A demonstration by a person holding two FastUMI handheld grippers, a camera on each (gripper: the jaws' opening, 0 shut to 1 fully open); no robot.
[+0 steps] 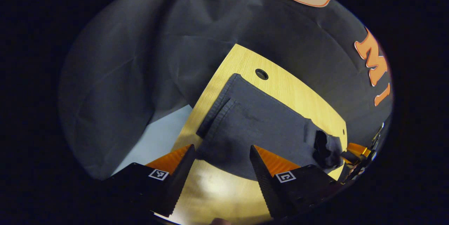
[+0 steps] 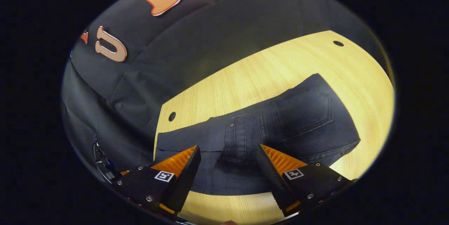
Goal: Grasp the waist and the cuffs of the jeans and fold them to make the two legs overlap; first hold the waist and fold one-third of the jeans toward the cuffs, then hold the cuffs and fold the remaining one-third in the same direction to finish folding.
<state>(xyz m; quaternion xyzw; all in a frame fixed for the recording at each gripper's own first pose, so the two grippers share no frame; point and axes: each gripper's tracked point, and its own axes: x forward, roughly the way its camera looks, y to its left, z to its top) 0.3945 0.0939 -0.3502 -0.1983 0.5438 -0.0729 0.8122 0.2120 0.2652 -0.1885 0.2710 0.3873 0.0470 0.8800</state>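
Two grippers, both hanging over a light wooden table (image 2: pixel 280 67) with their fingers spread apart and nothing between them. The dark jeans (image 2: pixel 291 119) lie flat on that table, legs already stacked one on the other.

From the left gripper view, the left gripper (image 1: pixel 222 169) sits just short of the cuff end. The cuffs (image 1: pixel 219 112) point away toward the table's far edge, near a small round hole (image 1: pixel 261 74) in the wood, and the near edge of the denim runs across right between the two finger tips. Bare table shows below that, inside the gap. Over at the far right of that view there's a bunched-up bit of fabric, and something orange and black beside it, too small for me to call.

From the right gripper view, the right gripper (image 2: pixel 229 165) is over the waist end. The back pocket (image 2: pixel 303 111) is up and to the right of the fingers, and the seat seam runs straight down into the gap between them. I can't tell if the tips touch the cloth.
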